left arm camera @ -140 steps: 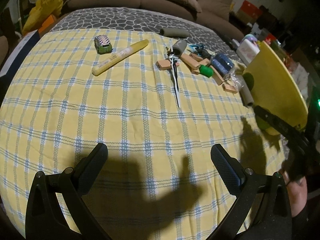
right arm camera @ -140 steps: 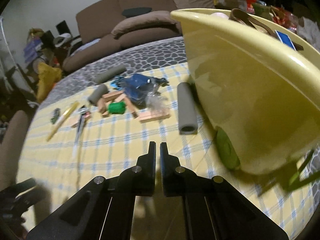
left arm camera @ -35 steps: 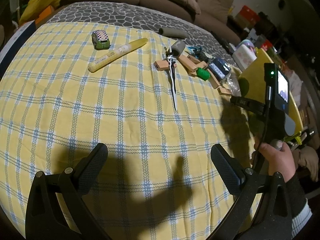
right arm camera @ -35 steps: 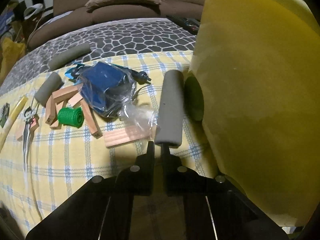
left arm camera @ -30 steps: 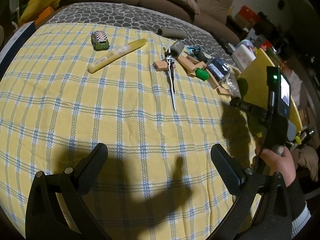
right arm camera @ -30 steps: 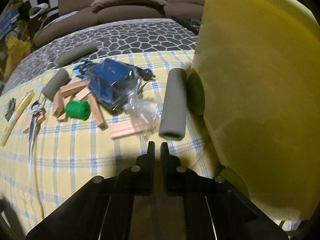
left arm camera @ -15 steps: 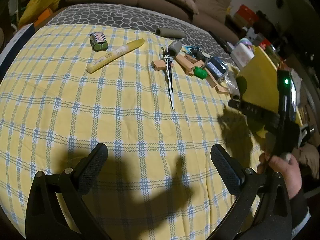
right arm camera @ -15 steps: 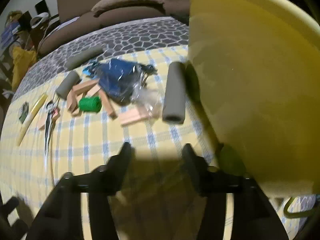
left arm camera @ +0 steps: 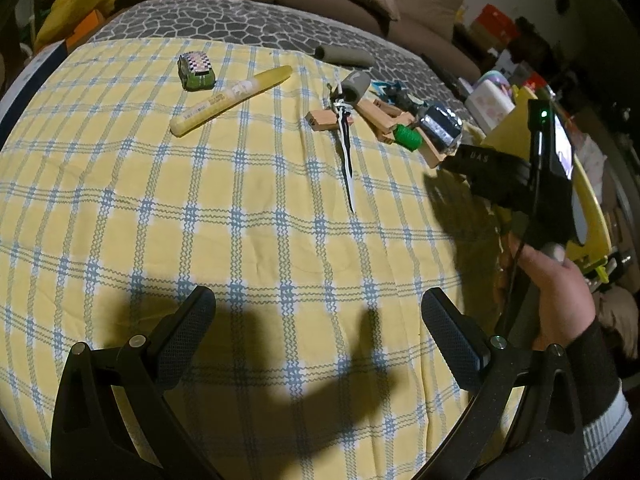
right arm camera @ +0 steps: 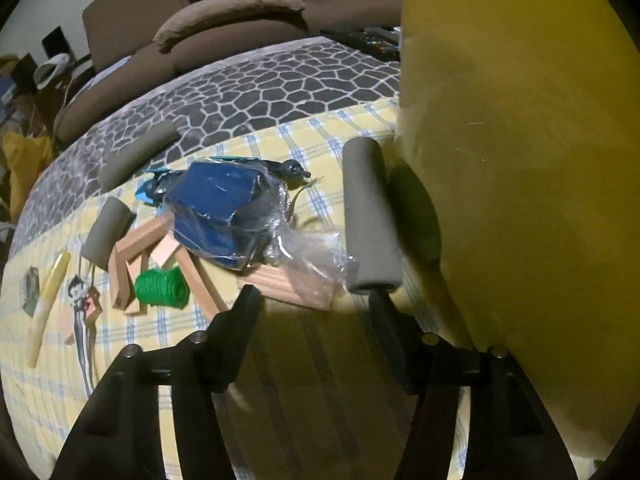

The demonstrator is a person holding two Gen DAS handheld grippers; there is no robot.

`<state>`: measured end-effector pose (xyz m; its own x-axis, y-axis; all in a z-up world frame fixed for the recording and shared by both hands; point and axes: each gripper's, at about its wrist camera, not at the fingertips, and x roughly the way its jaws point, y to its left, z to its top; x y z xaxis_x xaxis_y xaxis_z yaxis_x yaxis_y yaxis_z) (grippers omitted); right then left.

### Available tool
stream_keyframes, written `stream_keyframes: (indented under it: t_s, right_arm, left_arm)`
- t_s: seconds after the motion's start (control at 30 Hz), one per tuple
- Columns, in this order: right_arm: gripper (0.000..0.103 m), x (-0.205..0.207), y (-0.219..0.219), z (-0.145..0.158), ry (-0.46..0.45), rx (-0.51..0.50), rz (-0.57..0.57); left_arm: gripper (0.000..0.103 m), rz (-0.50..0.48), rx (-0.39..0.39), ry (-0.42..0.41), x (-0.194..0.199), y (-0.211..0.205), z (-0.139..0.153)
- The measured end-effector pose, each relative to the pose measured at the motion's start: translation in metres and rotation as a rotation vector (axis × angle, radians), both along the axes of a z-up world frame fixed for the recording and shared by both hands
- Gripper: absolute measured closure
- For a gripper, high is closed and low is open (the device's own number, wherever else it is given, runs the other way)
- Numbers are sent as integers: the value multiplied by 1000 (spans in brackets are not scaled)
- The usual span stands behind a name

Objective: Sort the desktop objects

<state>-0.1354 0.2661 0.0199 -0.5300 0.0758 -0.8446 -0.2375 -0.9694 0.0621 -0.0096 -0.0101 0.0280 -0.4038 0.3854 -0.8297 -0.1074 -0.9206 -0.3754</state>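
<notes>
My right gripper (right arm camera: 314, 298) is open and empty, low over the yellow checked cloth (right arm camera: 304, 376). Its right fingertip sits at the near end of a grey foam tube (right arm camera: 370, 210) that lies beside the big yellow basin (right arm camera: 520, 160). A wooden block (right arm camera: 290, 284) and a clear bag with a blue box (right arm camera: 218, 208) lie just ahead. A green roll (right arm camera: 162, 290) lies to the left. My left gripper (left arm camera: 318, 334) is open and empty over bare cloth. In its view the right gripper (left arm camera: 500, 176) hovers by the pile.
A yellow marker (left arm camera: 230, 100), a toy car (left arm camera: 196, 70), scissors (left arm camera: 344, 132), two more grey tubes (left arm camera: 344, 54) (left arm camera: 354, 86) and wooden blocks (left arm camera: 326, 118) lie on the cloth. A brown sofa (right arm camera: 224, 16) stands behind the table.
My right gripper has opened and moved forward to the near end of the grey tube. My left gripper has stayed in place, open.
</notes>
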Motion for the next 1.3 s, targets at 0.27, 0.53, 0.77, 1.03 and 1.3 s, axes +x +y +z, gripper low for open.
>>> stream_keyframes:
  t_s: [0.27, 0.53, 0.77, 1.03, 1.3]
  right_arm:
    - [99, -2, 0, -1, 3, 37, 40]
    - [98, 16, -26, 0, 17, 147, 158]
    - [98, 32, -68, 5, 36, 274, 287]
    - [67, 20, -27, 6, 18, 124, 72]
    - [62, -4, -2, 7, 8, 50, -58]
  left_arm:
    - [0, -7, -5, -2, 0, 3, -2]
    - [0, -9, -6, 3, 1, 5, 0]
    - [0, -10, -15, 2, 3, 6, -2]
    - [0, -8, -29, -3, 3, 6, -5]
    - [0, -25, -35, 1, 4, 11, -4]
